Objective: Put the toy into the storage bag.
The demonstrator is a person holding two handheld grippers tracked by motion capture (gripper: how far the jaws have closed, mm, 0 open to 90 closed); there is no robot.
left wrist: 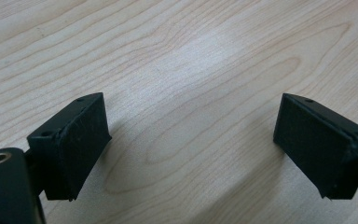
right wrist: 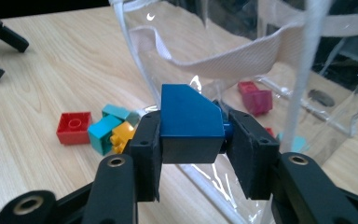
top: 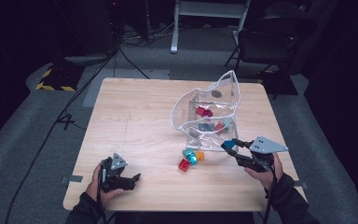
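Observation:
A blue sloped brick (right wrist: 190,122) sits clamped between the black pads of my right gripper (right wrist: 193,140), lifted off the table just in front of the clear plastic bag (right wrist: 223,60). From the high view the right gripper (top: 230,147) carries the blue brick (top: 226,145) beside the bag's (top: 209,109) near corner. Inside the bag lie a magenta brick (right wrist: 256,99) and other small bricks. On the table next to the bag rest a red brick (top: 184,164), a teal brick (top: 189,155) and an orange brick (top: 199,156). My left gripper (top: 135,179) lies low at the front left, open over bare wood (left wrist: 191,135).
The wooden table (top: 135,121) has free room across its left half. The bag's white-trimmed mouth (top: 228,79) stands up at the back right. Beyond the table are a chair (top: 270,37), floor cables (top: 74,98) and a white frame leg (top: 175,28).

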